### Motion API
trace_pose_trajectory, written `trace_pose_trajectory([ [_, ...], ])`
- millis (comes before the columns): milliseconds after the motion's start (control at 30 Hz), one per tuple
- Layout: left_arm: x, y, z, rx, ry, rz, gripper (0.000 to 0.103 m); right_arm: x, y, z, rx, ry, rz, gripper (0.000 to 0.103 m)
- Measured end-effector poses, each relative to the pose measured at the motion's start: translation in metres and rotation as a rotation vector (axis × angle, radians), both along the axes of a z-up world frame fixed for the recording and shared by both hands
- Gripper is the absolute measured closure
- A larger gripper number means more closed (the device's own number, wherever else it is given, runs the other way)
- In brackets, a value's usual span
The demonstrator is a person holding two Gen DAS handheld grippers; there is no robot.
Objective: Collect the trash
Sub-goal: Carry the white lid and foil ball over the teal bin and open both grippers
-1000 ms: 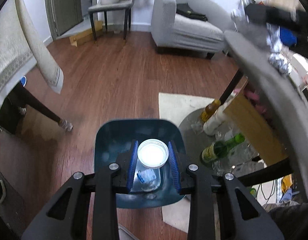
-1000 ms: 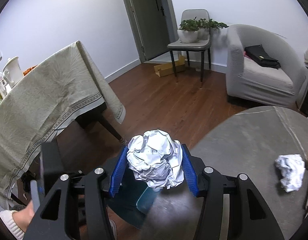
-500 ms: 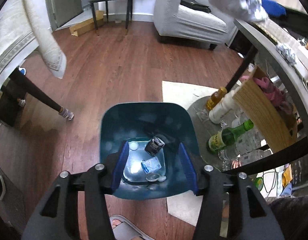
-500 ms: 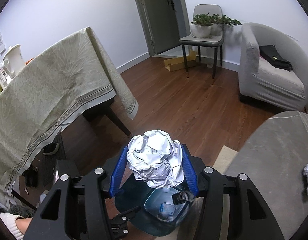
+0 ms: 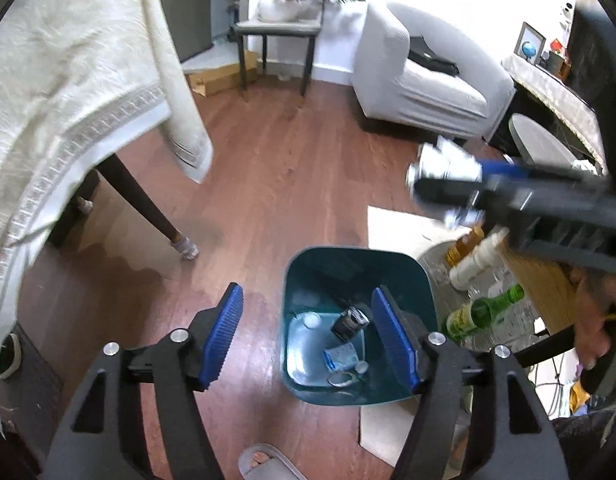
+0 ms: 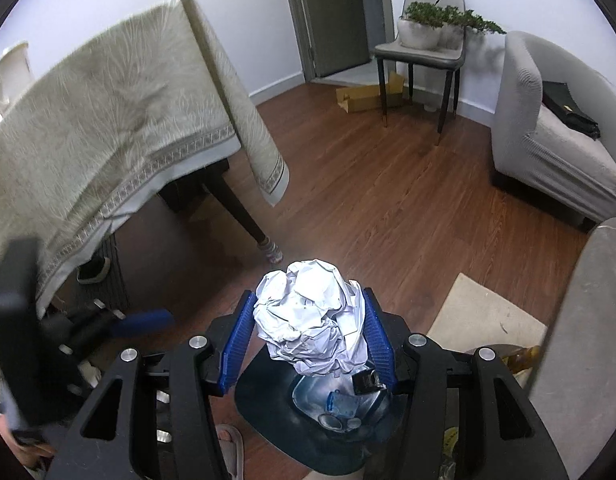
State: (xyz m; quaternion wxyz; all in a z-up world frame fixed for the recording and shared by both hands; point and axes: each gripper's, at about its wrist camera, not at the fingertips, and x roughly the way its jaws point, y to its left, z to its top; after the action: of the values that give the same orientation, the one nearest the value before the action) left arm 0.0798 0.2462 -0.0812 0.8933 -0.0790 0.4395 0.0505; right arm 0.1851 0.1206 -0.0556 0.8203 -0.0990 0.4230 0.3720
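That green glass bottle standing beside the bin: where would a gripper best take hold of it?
Probably by the narrow neck of the green bottle, coming from above on the bin side. The neck leans that way and sticks out clear, while other bottles crowd its body under the table.

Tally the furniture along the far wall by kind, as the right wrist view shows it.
Chair: 1
Armchair: 1
Table with tablecloth: 1
Total: 3
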Motion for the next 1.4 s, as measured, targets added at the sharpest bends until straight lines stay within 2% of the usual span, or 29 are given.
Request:
trace_pose_trajectory([
  [367, -0.014, 0.023, 0.035, -0.026, -0.089, 0.049, 0.035, -0.011, 0.028, -0.051, -0.127, 0.044, 0.05, 0.049],
  [533, -0.02, 0.018, 0.056, -0.027, -0.144, 0.037, 0.038, -0.016, 0.032, -0.077, -0.193, 0.072, 0.065, 0.049],
  [667, -0.023, 0.015, 0.069, -0.022, -0.166, 0.026, 0.047, -0.017, 0.035, -0.098, -0.246, 0.093, 0.072, 0.049],
  [933, -0.031, 0.002, 0.09, -0.027, -0.224, -0.002, 0.048, -0.018, 0.039, -0.132, -0.316, 0.139, 0.069, 0.049],
  [1000, -0.03, -0.002, 0.093, -0.022, -0.227, -0.008, 0.048, -0.018, 0.038, -0.136, -0.33, 0.153, 0.068, 0.038],
  [1033, -0.03, -0.002, 0.094, -0.022, -0.229, -0.01, 0.048, -0.019, 0.036, -0.137, -0.33, 0.154, 0.063, 0.034],
  [1167, -0.031, -0.004, 0.101, -0.026, -0.247, -0.014, 0.048, -0.022, 0.03, -0.128, -0.31, 0.148, 0.063, 0.034],
  [1267, -0.033, -0.008, 0.112, -0.029, -0.274, -0.013, 0.047, -0.026, 0.027, -0.112, -0.271, 0.135, 0.072, 0.034],
  [1400, -0.037, -0.017, 0.127, -0.028, -0.312, -0.02, 0.046, -0.031, 0.019, -0.073, -0.191, 0.093, 0.091, 0.034],
])
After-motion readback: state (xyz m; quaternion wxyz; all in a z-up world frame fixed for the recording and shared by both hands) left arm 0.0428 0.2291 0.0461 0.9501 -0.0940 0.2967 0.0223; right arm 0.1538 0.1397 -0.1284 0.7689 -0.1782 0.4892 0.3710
